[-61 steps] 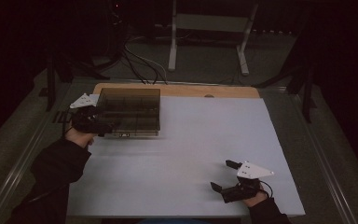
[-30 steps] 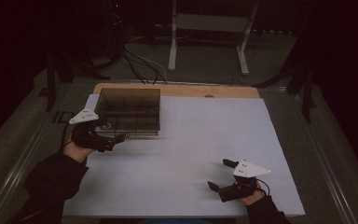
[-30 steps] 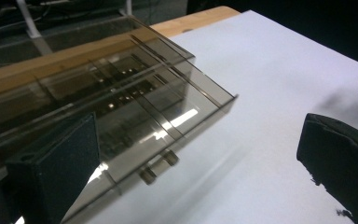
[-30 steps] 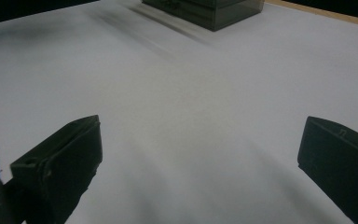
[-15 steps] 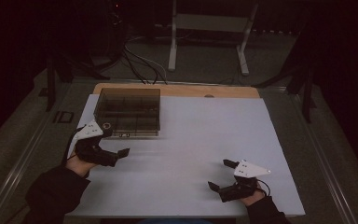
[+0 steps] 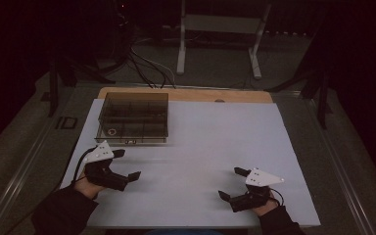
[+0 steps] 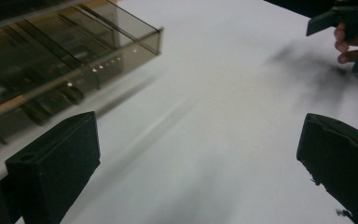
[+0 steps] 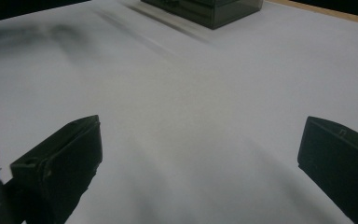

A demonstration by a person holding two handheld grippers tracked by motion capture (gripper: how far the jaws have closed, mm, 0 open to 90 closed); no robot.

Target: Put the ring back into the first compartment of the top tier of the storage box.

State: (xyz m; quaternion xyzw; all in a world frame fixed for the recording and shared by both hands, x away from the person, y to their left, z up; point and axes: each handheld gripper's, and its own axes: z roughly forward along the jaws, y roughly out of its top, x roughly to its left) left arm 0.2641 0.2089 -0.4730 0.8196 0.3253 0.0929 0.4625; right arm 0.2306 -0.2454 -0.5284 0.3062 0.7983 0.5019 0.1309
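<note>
Dark floor and cables surround a white table [image 6: 215, 147]. At its far left corner sits a smoky clear box [image 6: 133, 117] with dividers, lid apparently closed. Just near of it hangs the left gripper [image 6: 126, 164], jaws wide apart and empty. Well across, at the near right, the right gripper [image 6: 233, 182] also gapes empty. My guess: the light box could slide or tip if nudged from one side.

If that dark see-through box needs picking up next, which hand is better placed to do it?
Probably the left. The left gripper sits open just in front of the box, while the right gripper rests open at the table's opposite near corner, well away from it.
</note>
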